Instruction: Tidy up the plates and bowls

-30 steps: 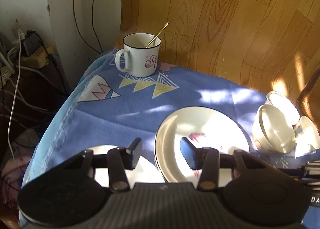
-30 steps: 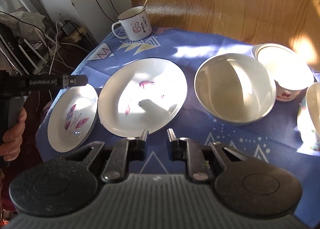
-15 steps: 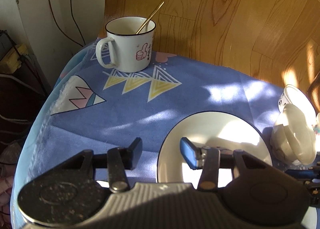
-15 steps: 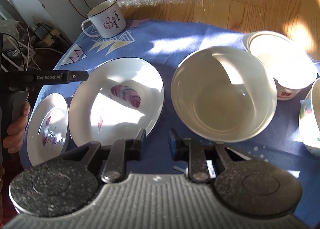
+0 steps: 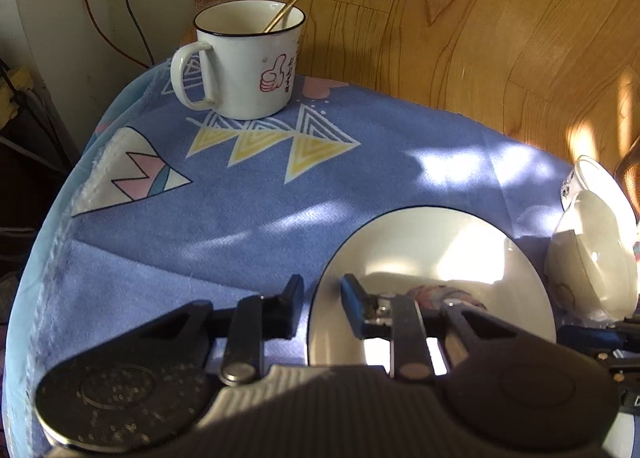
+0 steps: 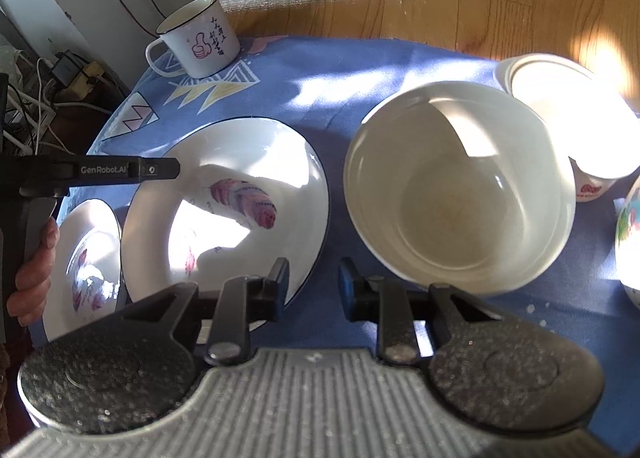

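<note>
L gripper (image 5: 320, 298) hangs open w/ nothing held, straddling the feather plate (image 6: 224, 201) rim at its 9 o'clock. R gripper (image 6: 312, 286) is open too, empty, between plate and white bowl (image 6: 460, 193). Small plate (image 6: 84, 258) lies at 9. Risk: the glazed rim slips from the pads, or the plate clips the bowl just beside it.

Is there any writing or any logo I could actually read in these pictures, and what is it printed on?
"GenRobot.AI": white lettering on the black body of the left gripper, seen from the right wrist.
Mug: a red thumbs-up sign beside black brush characters, too small to read.
Small white cup: a red logo on its side, too blurred to read.
Large plate: a feather picture with tiny script beside it, unreadable.
</note>
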`<state>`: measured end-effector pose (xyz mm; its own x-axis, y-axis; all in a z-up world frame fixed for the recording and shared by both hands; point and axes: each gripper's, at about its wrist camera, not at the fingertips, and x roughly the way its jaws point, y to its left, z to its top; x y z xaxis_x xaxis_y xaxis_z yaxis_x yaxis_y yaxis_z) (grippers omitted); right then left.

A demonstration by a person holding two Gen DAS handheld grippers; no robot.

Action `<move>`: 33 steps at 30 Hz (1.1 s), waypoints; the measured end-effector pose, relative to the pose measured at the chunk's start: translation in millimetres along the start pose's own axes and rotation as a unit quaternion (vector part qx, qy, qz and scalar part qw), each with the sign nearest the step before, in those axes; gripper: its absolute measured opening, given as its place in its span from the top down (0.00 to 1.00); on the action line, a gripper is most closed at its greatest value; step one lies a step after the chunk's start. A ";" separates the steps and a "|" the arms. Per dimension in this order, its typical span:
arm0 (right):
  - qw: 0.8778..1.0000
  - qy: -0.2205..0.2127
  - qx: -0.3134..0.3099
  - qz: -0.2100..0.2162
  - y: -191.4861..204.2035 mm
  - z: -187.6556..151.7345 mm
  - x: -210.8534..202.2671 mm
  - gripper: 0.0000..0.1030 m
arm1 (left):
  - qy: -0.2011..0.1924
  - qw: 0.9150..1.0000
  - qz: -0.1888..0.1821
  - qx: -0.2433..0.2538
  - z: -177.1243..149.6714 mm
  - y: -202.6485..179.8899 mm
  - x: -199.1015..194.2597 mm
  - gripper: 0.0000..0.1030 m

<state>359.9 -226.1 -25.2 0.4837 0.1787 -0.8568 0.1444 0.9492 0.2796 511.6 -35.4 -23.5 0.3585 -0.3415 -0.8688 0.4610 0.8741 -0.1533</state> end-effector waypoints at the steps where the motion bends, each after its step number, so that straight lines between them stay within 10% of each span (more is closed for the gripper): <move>1: 1.000 0.000 0.000 0.001 1.3 -0.1 0.6 0.71 | 0.001 1.000 0.000 0.005 -2.0 -2.6 0.9 0.81; 33: 0.997 -0.003 -0.058 -0.046 32.9 53.9 42.3 0.68 | -0.023 0.998 0.039 -0.054 4.2 19.8 3.4 0.82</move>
<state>431.6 -201.3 -28.8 0.4786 0.0875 -0.8737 0.0876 0.9853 0.1467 525.3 -20.6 -27.5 0.4280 -0.2837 -0.8581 0.3412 0.9299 -0.1373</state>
